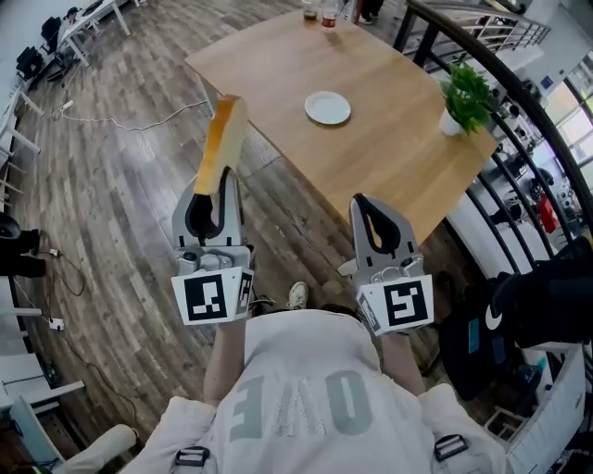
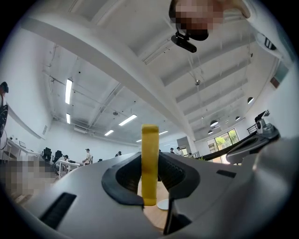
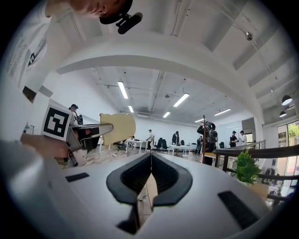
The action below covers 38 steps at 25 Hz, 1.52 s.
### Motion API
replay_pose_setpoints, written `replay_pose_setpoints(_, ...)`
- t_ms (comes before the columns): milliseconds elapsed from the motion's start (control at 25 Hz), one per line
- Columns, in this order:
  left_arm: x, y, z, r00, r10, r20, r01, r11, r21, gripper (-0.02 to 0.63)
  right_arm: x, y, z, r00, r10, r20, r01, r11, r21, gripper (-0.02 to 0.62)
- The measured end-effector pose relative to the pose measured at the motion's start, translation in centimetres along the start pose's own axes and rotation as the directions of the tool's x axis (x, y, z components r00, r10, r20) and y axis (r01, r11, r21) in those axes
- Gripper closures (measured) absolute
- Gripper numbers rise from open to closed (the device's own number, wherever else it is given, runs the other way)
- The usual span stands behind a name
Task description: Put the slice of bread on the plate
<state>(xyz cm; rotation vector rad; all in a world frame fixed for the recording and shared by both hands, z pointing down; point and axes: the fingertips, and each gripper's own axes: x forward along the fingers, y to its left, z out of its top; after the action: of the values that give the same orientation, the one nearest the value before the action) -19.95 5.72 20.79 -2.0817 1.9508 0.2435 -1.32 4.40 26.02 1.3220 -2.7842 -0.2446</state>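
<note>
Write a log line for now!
left gripper: shut on tan bread slice | right gripper: shut, empty | round white plate: bare

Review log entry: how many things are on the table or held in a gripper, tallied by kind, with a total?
slice of bread: 1, in the left gripper
plate: 1
potted plant: 1
small containers at the far edge, kind unclear: 2
Total: 5

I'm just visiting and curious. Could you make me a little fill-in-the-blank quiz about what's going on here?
1. The gripper shut on the slice of bread is the person's ___ one.
2. The right gripper is shut and holds ___.
3. The plate on the wooden table is ___ in colour.

Missing words: left; nothing; white.
</note>
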Motion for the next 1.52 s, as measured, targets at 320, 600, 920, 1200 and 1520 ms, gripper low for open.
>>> replay_pose_setpoints(320,5.5,1.2,-3.6,0.998,-0.037,-0.056,0.038,0.999,0.018,0.514,4.9,-2.1,-1.9,0.995,-0.036,-0.088,0.035,0.999,-0.015,0.577)
replay_pose_setpoints(600,10.2,1.4,-6.7,0.993,-0.055,-0.101,0.055,0.998,-0.001,0.514,9.9,-5.6,-3.8,0.992,-0.044,-0.119,0.046,0.999,0.016,0.577)
replay_pose_setpoints(920,20.3,-0.4,-10.6,0.981,-0.134,-0.139,0.133,0.991,-0.017,0.514,16.6,-11.8,-4.8,0.991,-0.058,-0.117,0.063,0.997,0.037,0.577)
replay_pose_setpoints(1200,29.8,-4.9,-13.6,0.954,-0.251,-0.161,0.246,0.968,-0.052,0.514,18.7,-18.5,-7.2,0.981,-0.174,-0.088,0.182,0.978,0.106,0.577)
replay_pose_setpoints(1520,33.4,-9.9,-15.6,0.924,-0.335,-0.184,0.335,0.942,-0.034,0.514,20.8,-21.0,-9.6,0.992,-0.102,-0.071,0.112,0.980,0.167,0.577)
